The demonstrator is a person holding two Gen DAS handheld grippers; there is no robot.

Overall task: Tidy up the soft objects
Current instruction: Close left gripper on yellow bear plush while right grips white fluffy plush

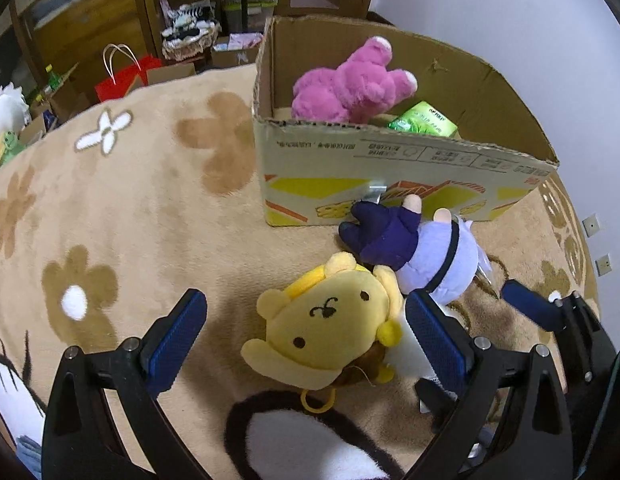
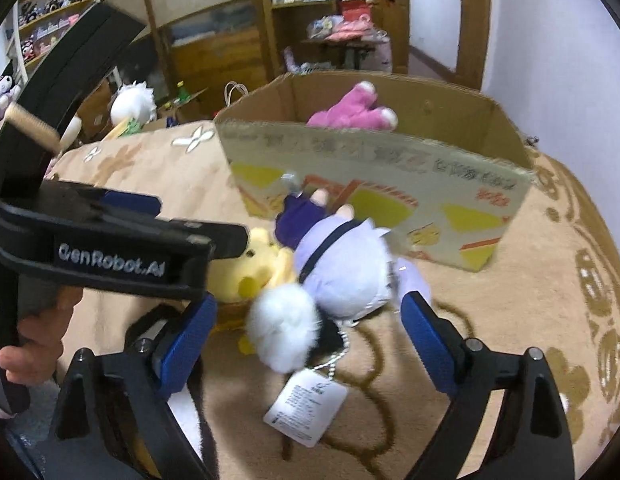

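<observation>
On a beige floral plush blanket [image 1: 142, 208], the left gripper [image 1: 306, 328] hangs with its blue-padded jaws spread wide around a yellow plush dog toy [image 1: 329, 320], not pressing it. That toy lies in front of the open brown cardboard box [image 1: 389, 168], touching a lavender plush doll in a dark purple top [image 1: 421, 252] just to its right, nearer the box. The right gripper [image 2: 310, 332], jaws likewise apart, straddles the doll and its white paper tag [image 2: 306, 412]. Inside the box rests a pink plush bear [image 1: 349, 84].
</observation>
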